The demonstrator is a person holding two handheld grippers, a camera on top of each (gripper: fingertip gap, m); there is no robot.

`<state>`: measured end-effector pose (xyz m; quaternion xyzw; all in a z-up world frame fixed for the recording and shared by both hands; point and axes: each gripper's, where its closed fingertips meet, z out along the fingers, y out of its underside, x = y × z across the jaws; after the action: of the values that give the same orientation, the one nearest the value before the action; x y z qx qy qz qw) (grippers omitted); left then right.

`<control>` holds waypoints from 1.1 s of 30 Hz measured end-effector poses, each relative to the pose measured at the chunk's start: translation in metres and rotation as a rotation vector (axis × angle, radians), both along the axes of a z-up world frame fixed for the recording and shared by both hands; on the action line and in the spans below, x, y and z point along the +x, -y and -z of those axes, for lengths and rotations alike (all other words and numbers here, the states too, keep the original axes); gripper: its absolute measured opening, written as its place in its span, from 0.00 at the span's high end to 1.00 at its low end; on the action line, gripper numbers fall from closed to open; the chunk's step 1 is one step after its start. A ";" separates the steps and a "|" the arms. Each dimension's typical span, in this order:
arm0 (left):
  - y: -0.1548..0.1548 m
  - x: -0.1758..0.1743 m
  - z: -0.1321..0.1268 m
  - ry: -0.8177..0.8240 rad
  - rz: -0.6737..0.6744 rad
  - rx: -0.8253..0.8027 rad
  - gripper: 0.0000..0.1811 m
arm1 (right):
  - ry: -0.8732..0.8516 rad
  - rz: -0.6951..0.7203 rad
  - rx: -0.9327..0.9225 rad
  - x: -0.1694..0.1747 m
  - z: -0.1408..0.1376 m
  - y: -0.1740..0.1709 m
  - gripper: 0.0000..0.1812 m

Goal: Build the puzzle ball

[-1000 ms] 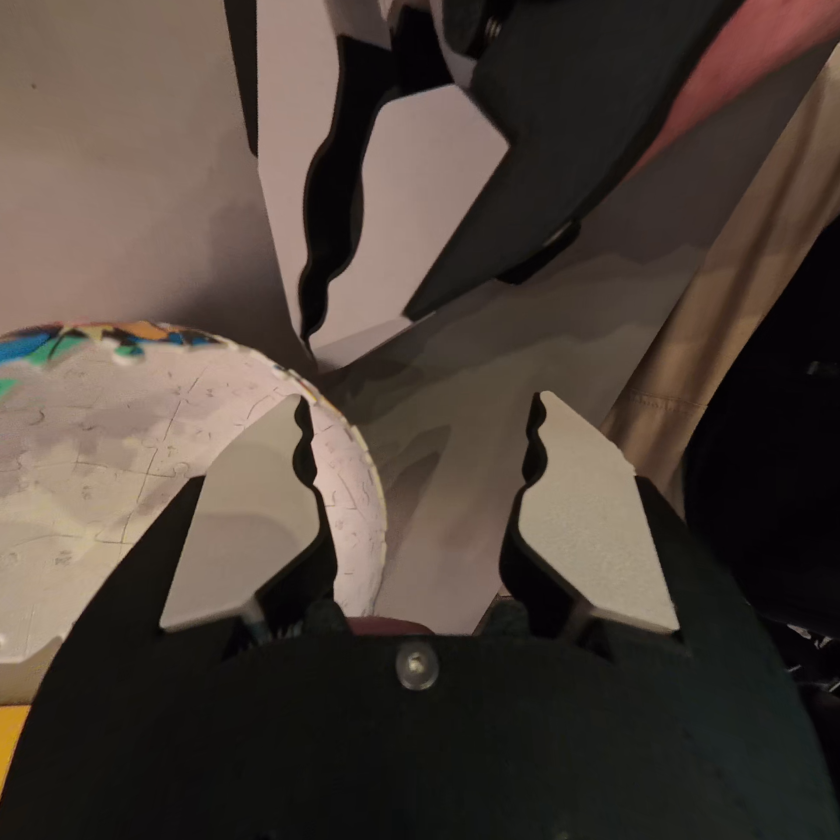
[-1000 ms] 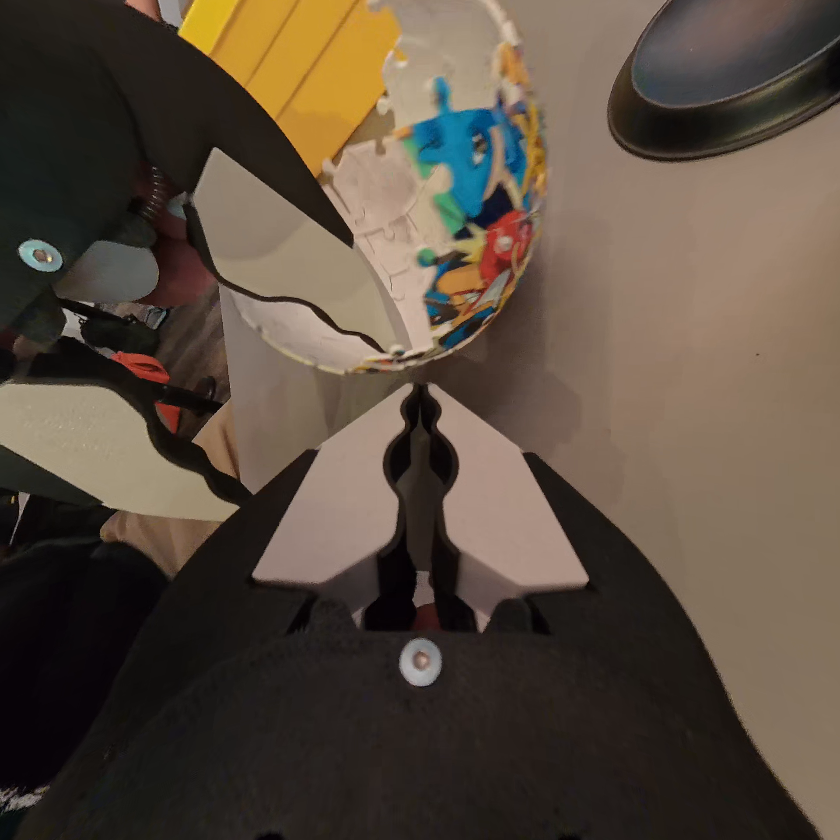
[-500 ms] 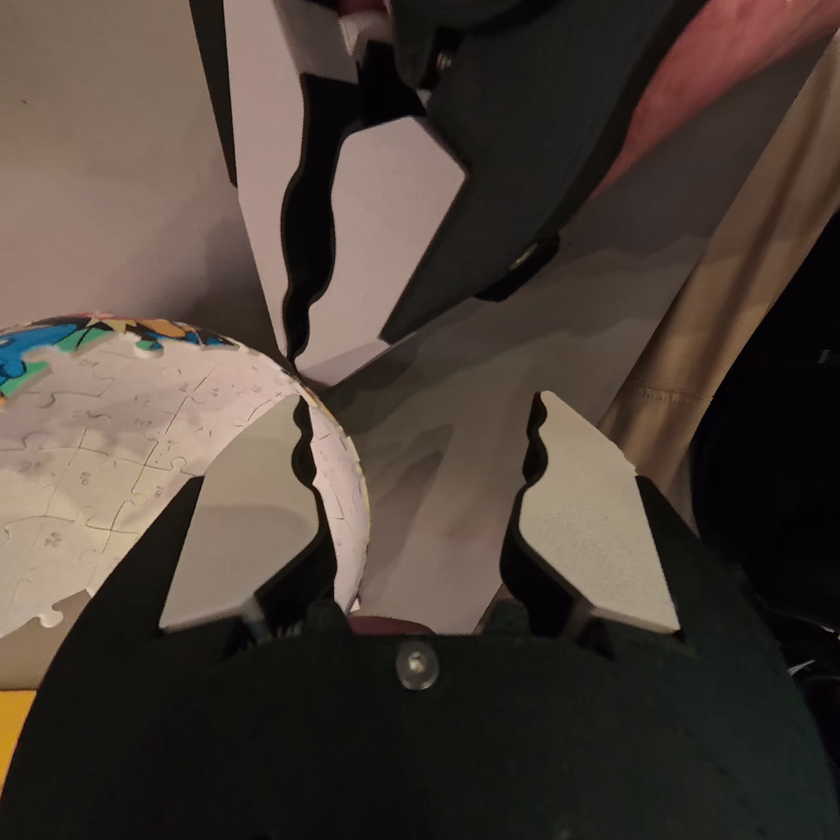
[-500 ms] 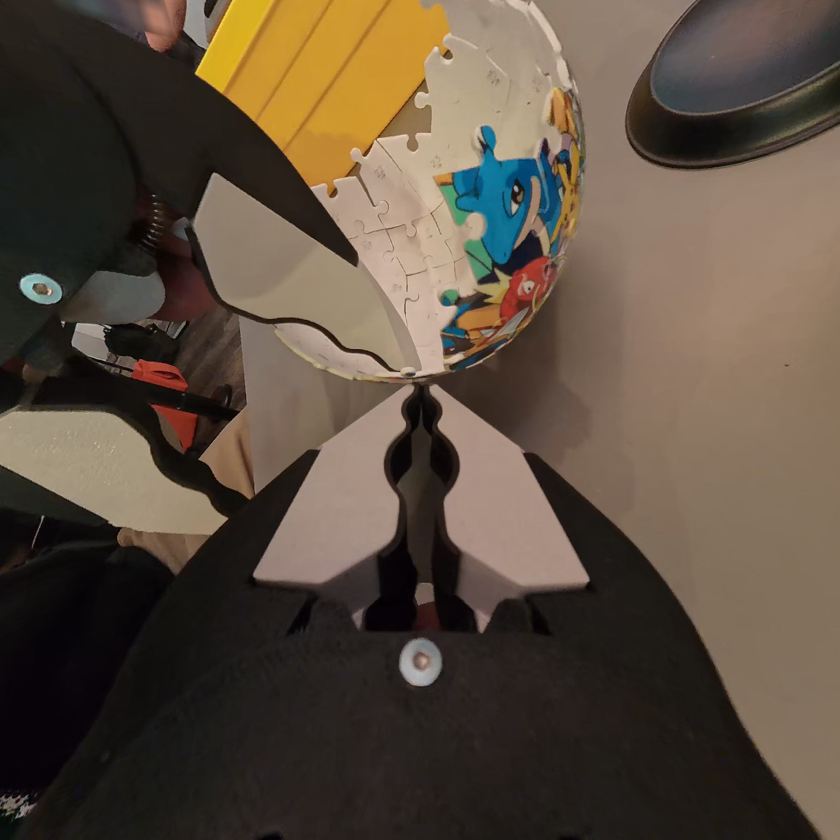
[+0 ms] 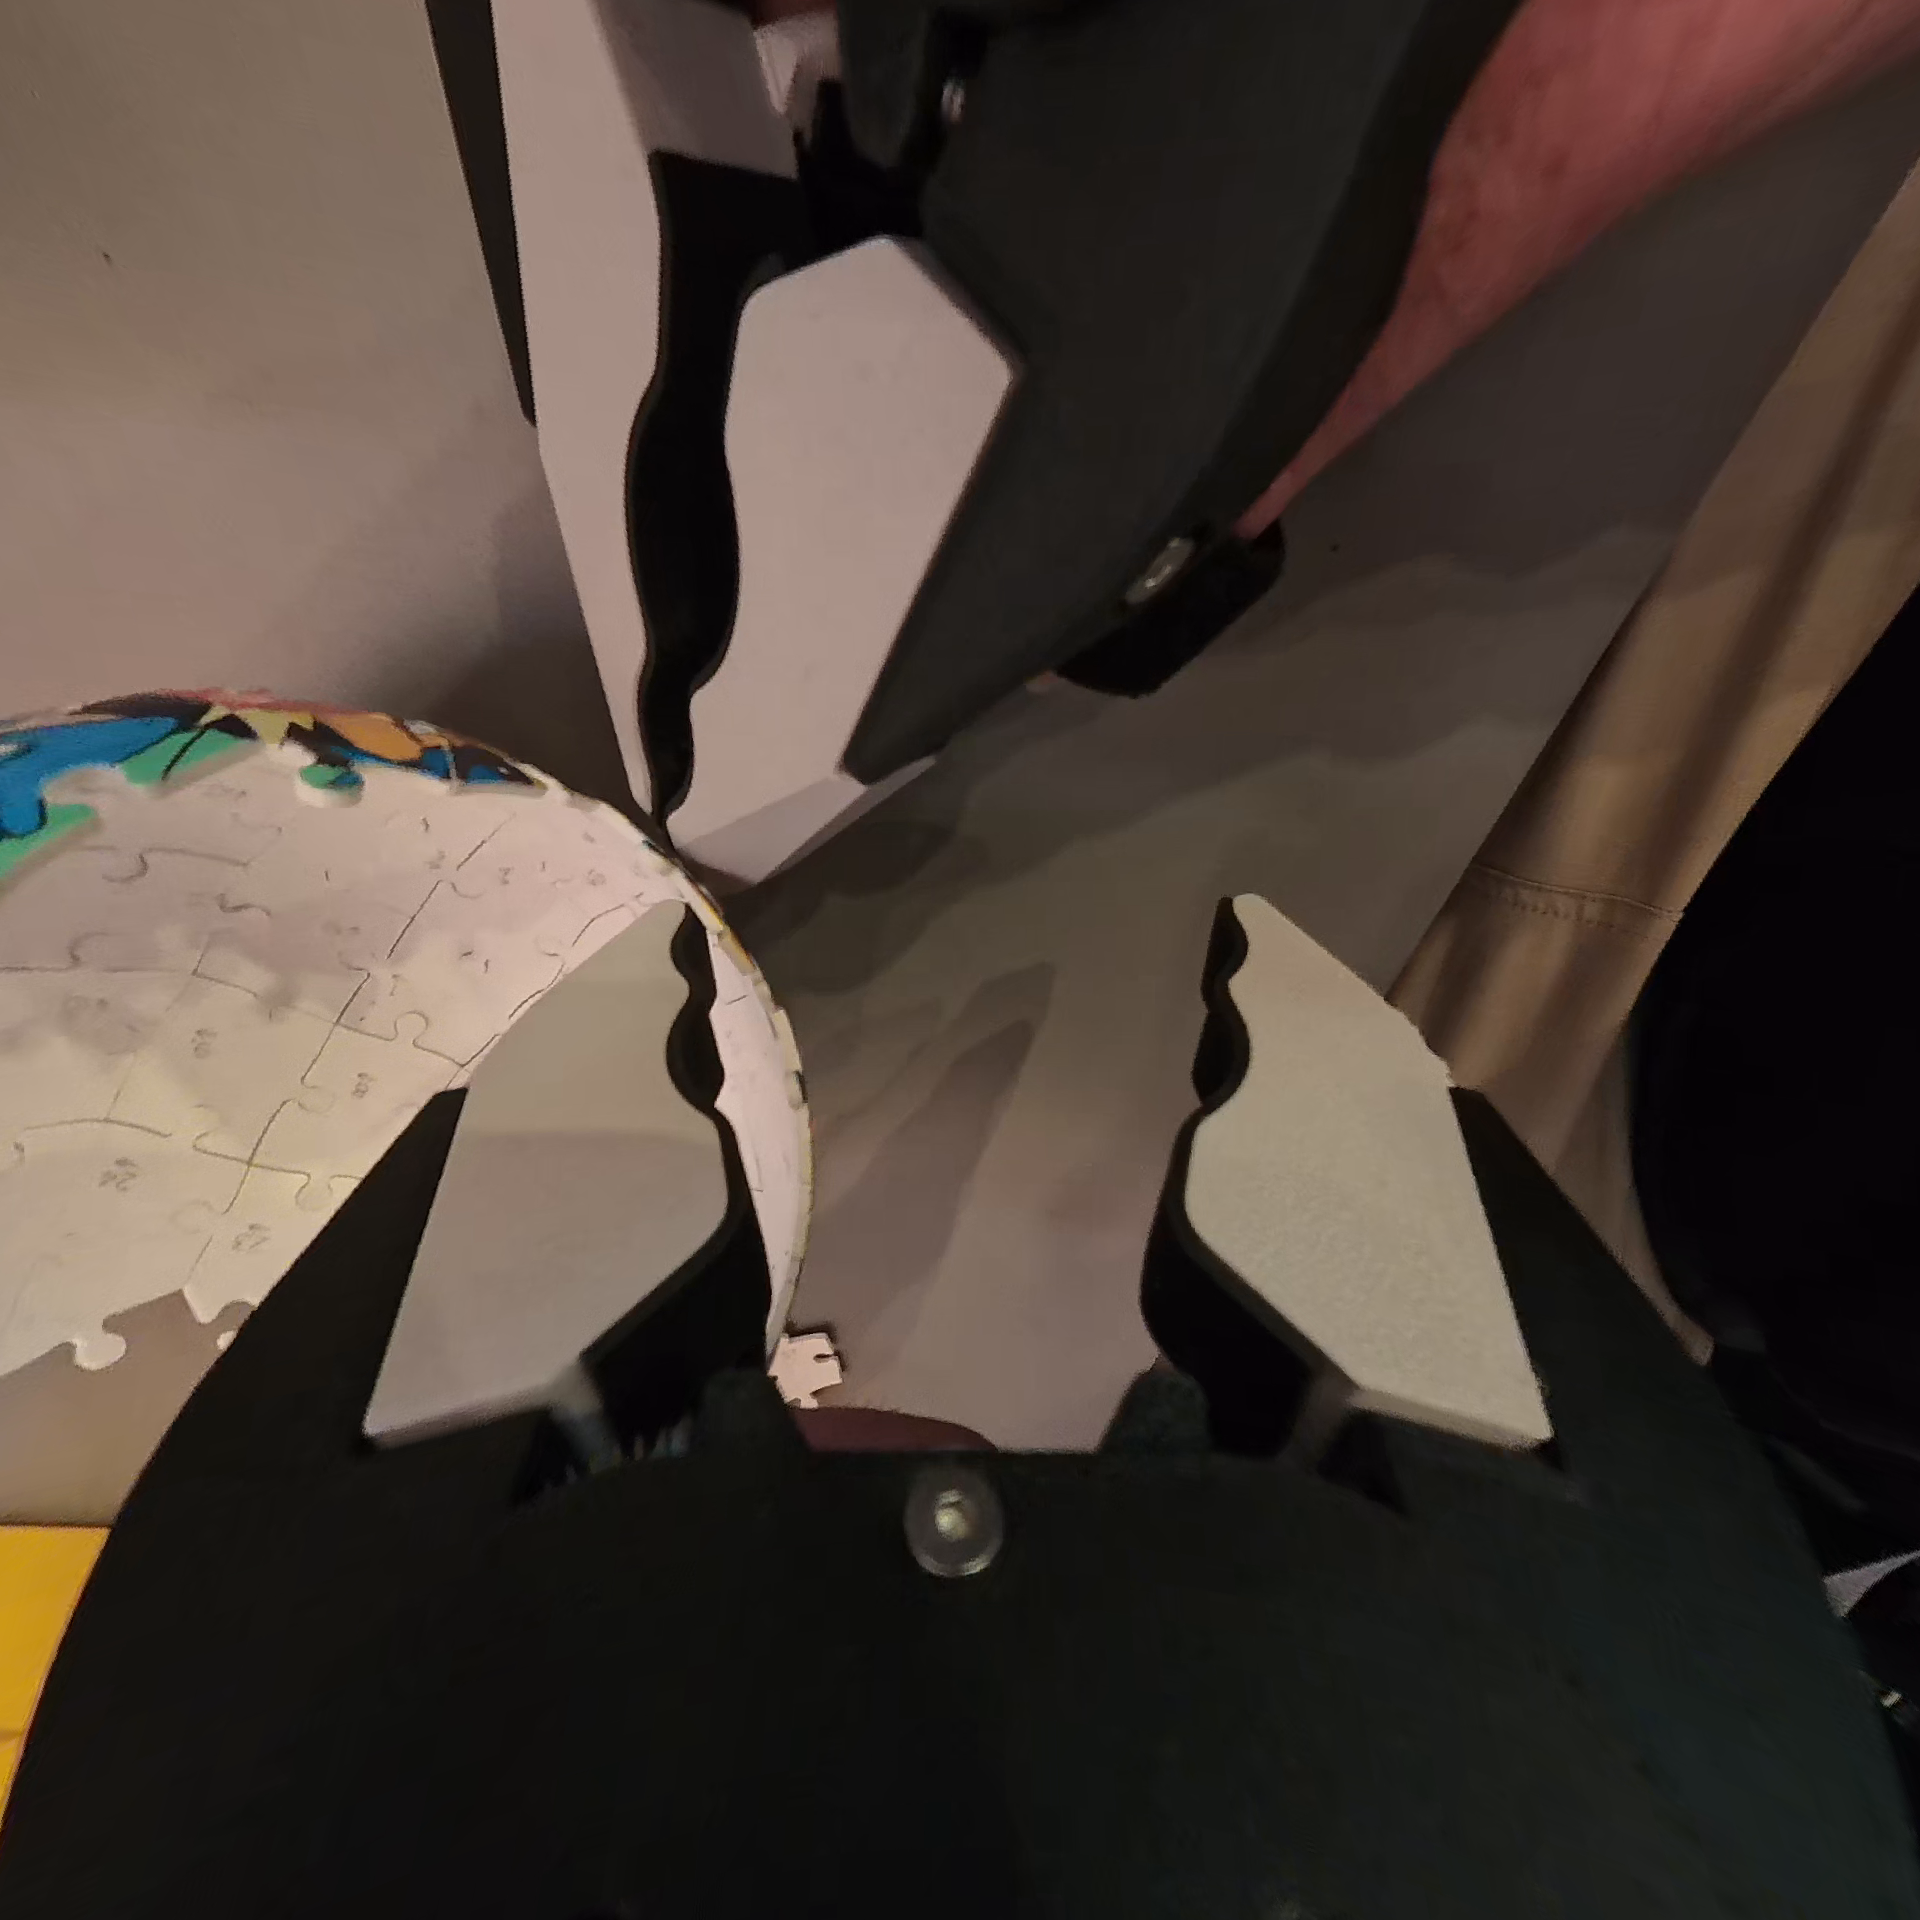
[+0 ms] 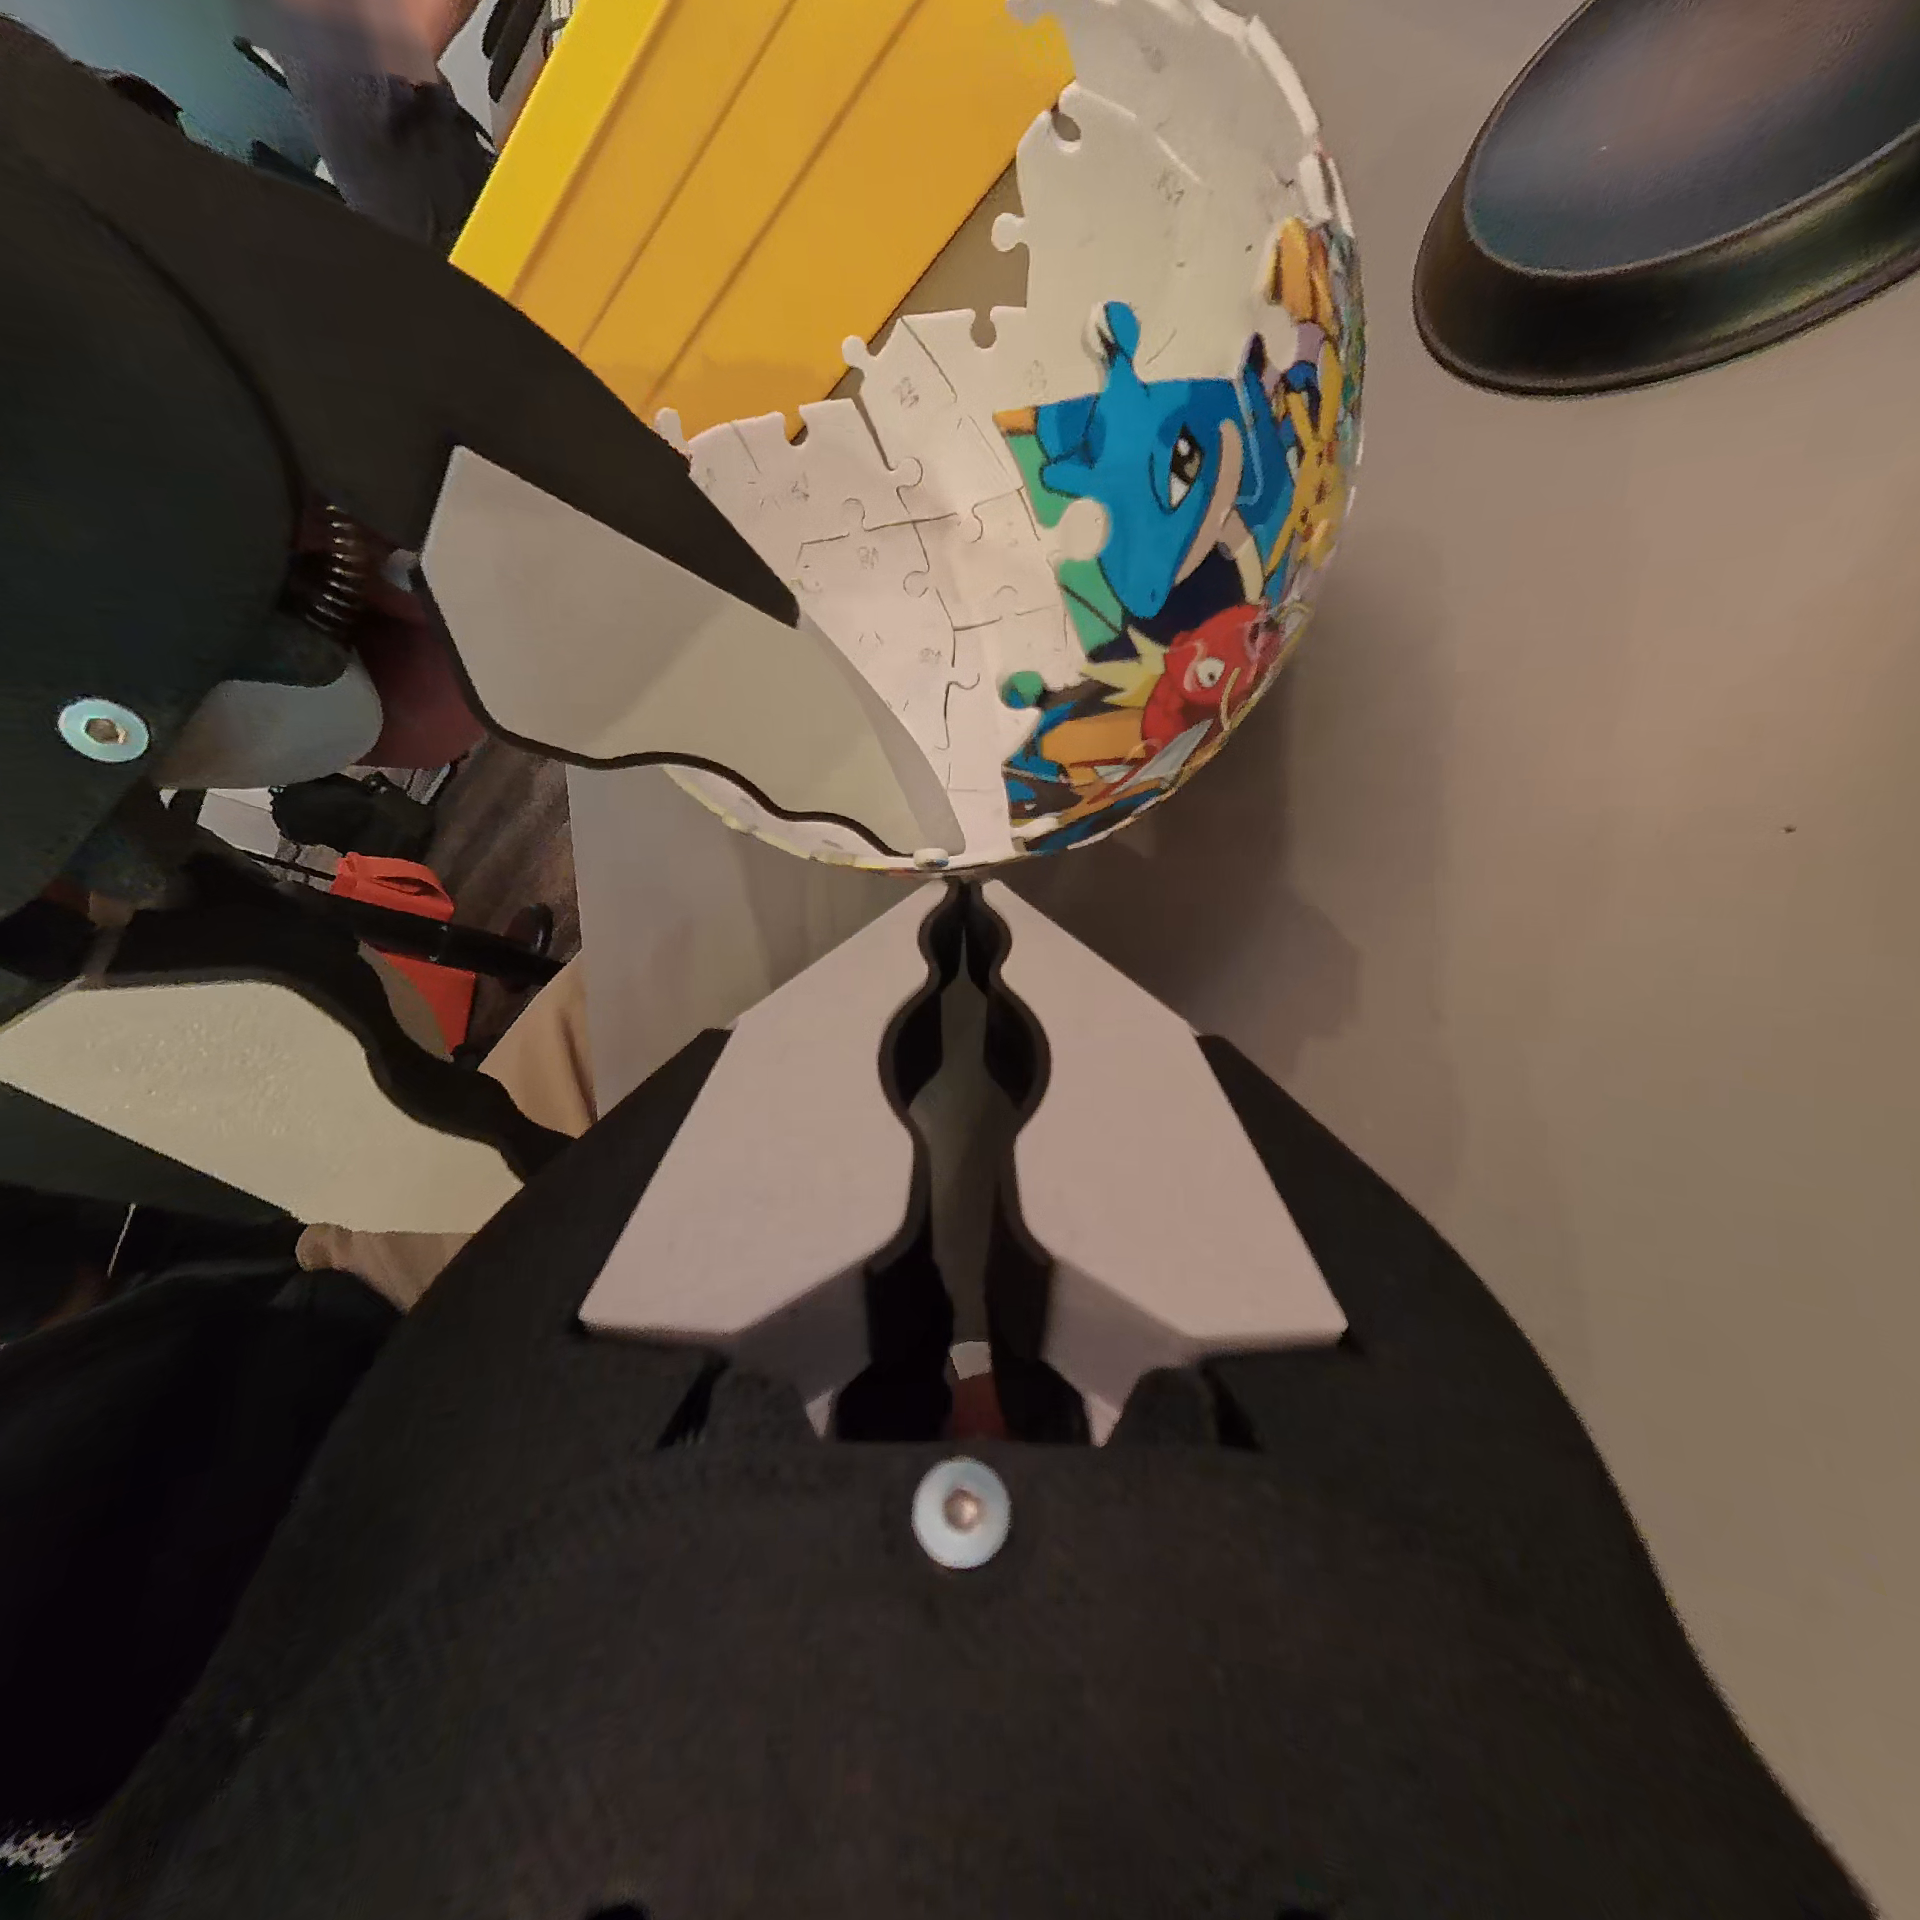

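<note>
**Jaws at the rim of a half-built ball**

Right gripper (image 6: 964, 902): jaws closed tip to tip, tips touching the lower rim of the puzzle ball (image 6: 1132, 499); whether a piece sits pinched there, cannot tell. Left gripper (image 5: 956, 997): jaws spread wide, one finger (image 5: 582, 1164) inside the open shell against its white inner face, the other out over bare grey worktop (image 5: 997, 1039). Ball unfinished, ragged edge, bright cartoon print outside, resting on worktop. Small loose white piece (image 5: 808, 1363) just beside shell. Beyond: yellow box (image 6: 748, 197) behind ball, black dish (image 6: 1683, 197) well apart.
</note>
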<state>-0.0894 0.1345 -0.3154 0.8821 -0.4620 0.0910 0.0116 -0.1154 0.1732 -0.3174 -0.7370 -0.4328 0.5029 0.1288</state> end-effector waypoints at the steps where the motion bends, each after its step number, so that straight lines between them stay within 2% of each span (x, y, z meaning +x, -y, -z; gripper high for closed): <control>1: 0.000 0.000 0.000 -0.002 0.002 0.004 0.51 | 0.001 0.002 0.001 0.000 0.000 0.000 1.00; 11: -0.003 -0.009 0.002 -0.024 -0.026 0.023 0.60 | -0.011 0.015 0.001 0.002 -0.003 -0.005 1.00; 19: -0.006 -0.018 0.000 -0.050 -0.046 0.128 0.65 | 0.008 0.008 0.090 0.009 -0.004 -0.012 1.00; 28: -0.020 -0.037 0.000 -0.132 -0.056 0.312 0.81 | 0.000 -0.029 0.121 0.013 -0.007 -0.011 1.00; 33: -0.023 -0.045 -0.001 -0.144 -0.062 0.339 0.88 | 0.012 -0.067 0.192 0.019 -0.008 -0.012 1.00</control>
<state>-0.1345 0.1571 -0.3142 0.8894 -0.4415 -0.0513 -0.1070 -0.0965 0.1850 -0.3091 -0.7092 -0.5043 0.4589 0.1793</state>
